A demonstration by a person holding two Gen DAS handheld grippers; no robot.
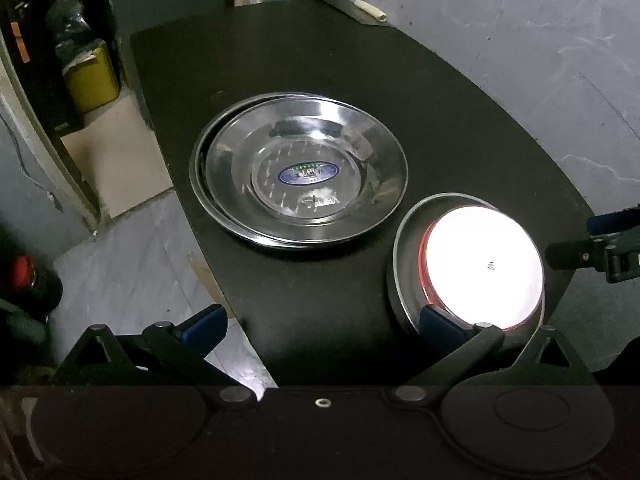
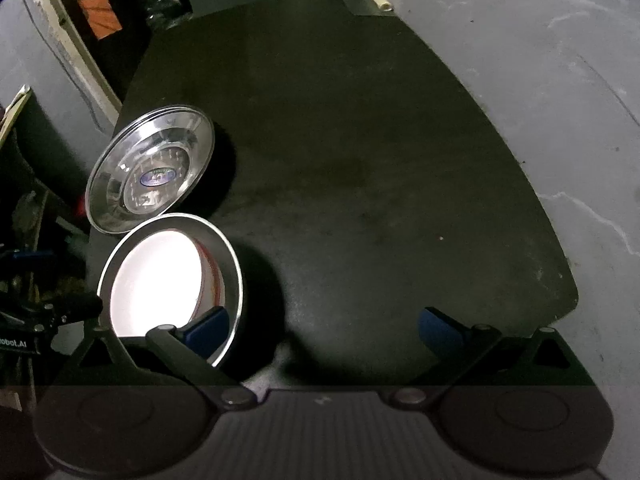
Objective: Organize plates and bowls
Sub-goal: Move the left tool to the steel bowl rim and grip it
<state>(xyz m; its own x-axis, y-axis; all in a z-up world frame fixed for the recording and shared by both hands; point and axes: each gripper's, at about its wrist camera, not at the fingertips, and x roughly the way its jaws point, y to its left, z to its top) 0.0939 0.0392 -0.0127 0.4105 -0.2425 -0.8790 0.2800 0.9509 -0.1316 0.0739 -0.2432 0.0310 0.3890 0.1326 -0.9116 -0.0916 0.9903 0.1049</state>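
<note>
Now both my claws hang released: left gripper [image 1: 324, 326], right gripper [image 2: 324, 326]. Nested bowls [image 1: 476, 264] sit just beside stacked plates [image 1: 300, 176] on the table [image 1: 440, 100]; best retreat slowly, nudging nothing.

Steel plates [image 1: 300, 176] stacked (blue sticker); white bowl [image 1: 484, 268] nested in steel bowl [image 1: 404, 248].
</note>
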